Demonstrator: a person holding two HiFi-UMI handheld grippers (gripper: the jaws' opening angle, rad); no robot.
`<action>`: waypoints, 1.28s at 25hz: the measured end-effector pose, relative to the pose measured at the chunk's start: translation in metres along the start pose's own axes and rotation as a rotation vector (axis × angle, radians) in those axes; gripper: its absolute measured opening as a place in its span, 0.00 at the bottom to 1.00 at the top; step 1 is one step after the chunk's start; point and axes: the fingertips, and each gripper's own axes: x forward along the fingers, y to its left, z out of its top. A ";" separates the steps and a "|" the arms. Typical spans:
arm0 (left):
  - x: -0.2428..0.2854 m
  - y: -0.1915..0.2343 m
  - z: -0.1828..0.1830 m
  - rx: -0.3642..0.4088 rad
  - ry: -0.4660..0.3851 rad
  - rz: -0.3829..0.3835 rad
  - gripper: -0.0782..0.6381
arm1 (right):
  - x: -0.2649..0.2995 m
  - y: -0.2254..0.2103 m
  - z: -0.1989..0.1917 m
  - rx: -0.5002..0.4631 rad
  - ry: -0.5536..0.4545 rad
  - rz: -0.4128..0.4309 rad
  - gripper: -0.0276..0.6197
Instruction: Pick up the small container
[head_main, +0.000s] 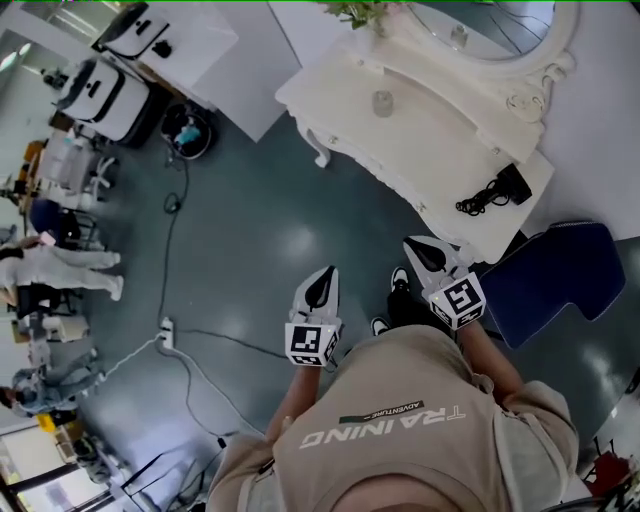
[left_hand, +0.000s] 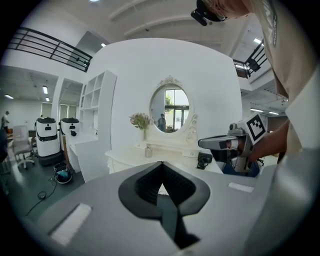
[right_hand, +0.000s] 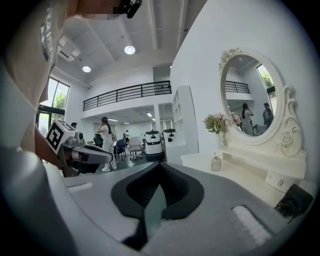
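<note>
Container (head_main: 383, 103), small and glass-looking, stands upright mid-way along the white desk (head_main: 440, 150), well apart from both grippers; probably light, stiff, slick and breakable, best pinched across its body; left gripper (head_main: 321, 287) and right gripper (head_main: 425, 252) both closed, empty.

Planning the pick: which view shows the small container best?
The right gripper view: the container stands side-on on the table, nearest and largest. The head view shows the container from above, small. In the left gripper view the container is small and far.
</note>
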 end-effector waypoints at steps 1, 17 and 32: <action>0.013 0.004 0.004 0.010 0.006 -0.006 0.13 | 0.009 -0.011 0.004 -0.002 -0.010 0.001 0.05; 0.161 0.028 0.047 -0.013 0.021 -0.053 0.13 | 0.089 -0.129 0.003 0.012 0.057 0.052 0.05; 0.228 0.132 0.079 0.003 -0.039 -0.181 0.13 | 0.178 -0.147 0.047 -0.013 0.060 -0.057 0.05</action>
